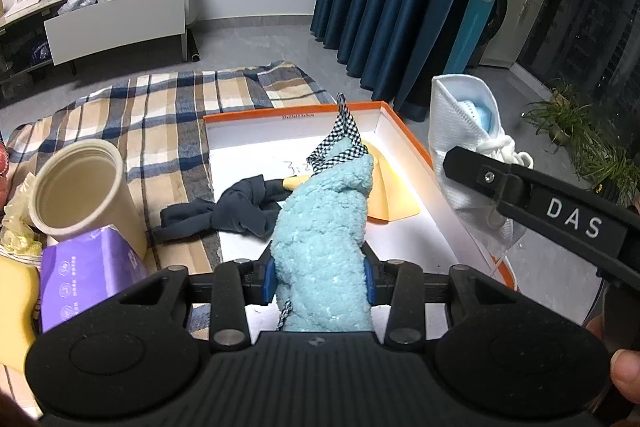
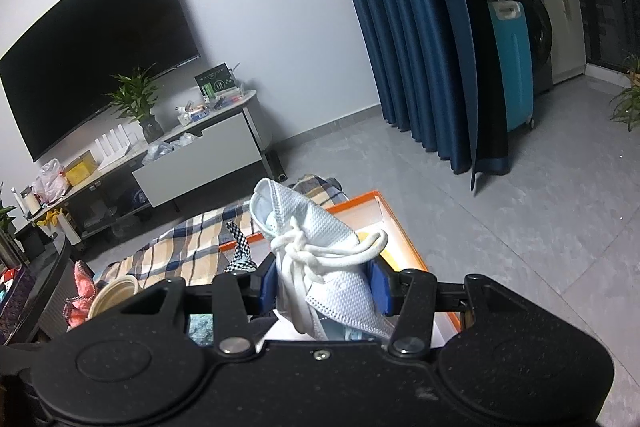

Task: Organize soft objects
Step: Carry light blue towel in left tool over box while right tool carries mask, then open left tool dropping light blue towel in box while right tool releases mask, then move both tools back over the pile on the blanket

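Living-room floor, grey tile, with a plaid blanket (image 1: 132, 115) lying across it and an orange-rimmed white box lid (image 1: 288, 115) sitting open on the blanket's right side. Holding a fluffy light-blue sock (image 1: 324, 227) in the left gripper (image 1: 320, 279), blue pads pressing tight into the pile on both sides, checkered ribbon (image 1: 340, 131) sticking up from the sock's far end. Holding a bundle of white face masks (image 2: 320, 259) in the right gripper (image 2: 324, 287), jaws standing moderately wide around the bundle, pads touching its sides, ear cords knotted and looping over the front. Hovering both loads above the box: sock over the tray's near middle, long axis running away from the gripper toward the far rim; masks over the tray's right wall, seen in the left view just beside the orange edge. Already lying inside: a dark navy sock (image 1: 216, 215) draping over the left rim, and a yellow cloth (image 1: 384, 195) toward the right. Judging the left hand nearer the drop spot, bare white floor of the tray lying directly below and ahead of the sock. Leaving a cream cup (image 1: 80, 187) and a purple tissue pack (image 1: 84, 275) untouched on the blanket to the left.
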The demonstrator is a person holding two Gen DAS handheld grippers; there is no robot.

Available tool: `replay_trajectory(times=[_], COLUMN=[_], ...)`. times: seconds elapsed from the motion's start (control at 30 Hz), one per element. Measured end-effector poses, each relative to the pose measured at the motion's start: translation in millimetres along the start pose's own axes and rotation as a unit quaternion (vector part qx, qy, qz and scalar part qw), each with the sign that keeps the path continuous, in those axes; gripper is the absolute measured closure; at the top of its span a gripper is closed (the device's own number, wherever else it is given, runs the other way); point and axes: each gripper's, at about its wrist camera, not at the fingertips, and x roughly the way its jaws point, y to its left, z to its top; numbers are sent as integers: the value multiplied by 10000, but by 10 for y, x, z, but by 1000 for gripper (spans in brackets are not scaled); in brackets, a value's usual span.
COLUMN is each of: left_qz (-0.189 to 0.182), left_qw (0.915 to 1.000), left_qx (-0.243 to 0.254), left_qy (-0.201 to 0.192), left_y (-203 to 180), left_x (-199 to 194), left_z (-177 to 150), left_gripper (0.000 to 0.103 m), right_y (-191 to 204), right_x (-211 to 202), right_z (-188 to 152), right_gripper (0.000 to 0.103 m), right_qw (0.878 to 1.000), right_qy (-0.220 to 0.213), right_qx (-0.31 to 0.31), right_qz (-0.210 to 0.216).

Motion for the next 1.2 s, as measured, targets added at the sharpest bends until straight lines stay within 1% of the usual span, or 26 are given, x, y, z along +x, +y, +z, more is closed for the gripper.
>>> replay_trajectory(times=[0.23,0.3,0.4,0.47,0.53,0.77,0.9,1.0,1.07,1.2], left_qz=[-19,-76,-262,-313,-341,-295,-141,44,208,597], left_qw=[9999,9999,9994,9992,9991,9993,9997,9998,9996,9978], left_qx=[-4,-25,14,26,31,-66,-136,-174,-150,-112], left_qy=[102,139,224,266,267,229,134,23,-72,-249], left_y=[-53,-66,-100,-109,-109,-25,31,71,101,183], left_x=[86,118,167,192,190,88,-42,-164,-249,-397], left_z=[-15,-14,-23,-40,-54,-47,-32,-19,-15,-6], left_gripper=[63,63,60,48,44,44,39,34,25,20], right_y=[-23,-37,-45,-58,-69,26,111,178,223,325], right_x=[81,110,132,127,111,-21,-107,-145,-157,-193], right_z=[-34,-32,-38,-43,-47,-40,-34,-36,-33,-35], right_gripper=[45,39,38,37,37,37,37,34,33,32], right_qw=[9999,9997,9995,9994,9993,9997,9998,9998,9997,9996], right_qy=[127,182,241,268,284,225,153,116,107,85], right_qx=[21,24,15,10,8,-77,-146,-177,-204,-256], right_qz=[-89,-140,-198,-218,-231,-90,-22,-44,-29,56])
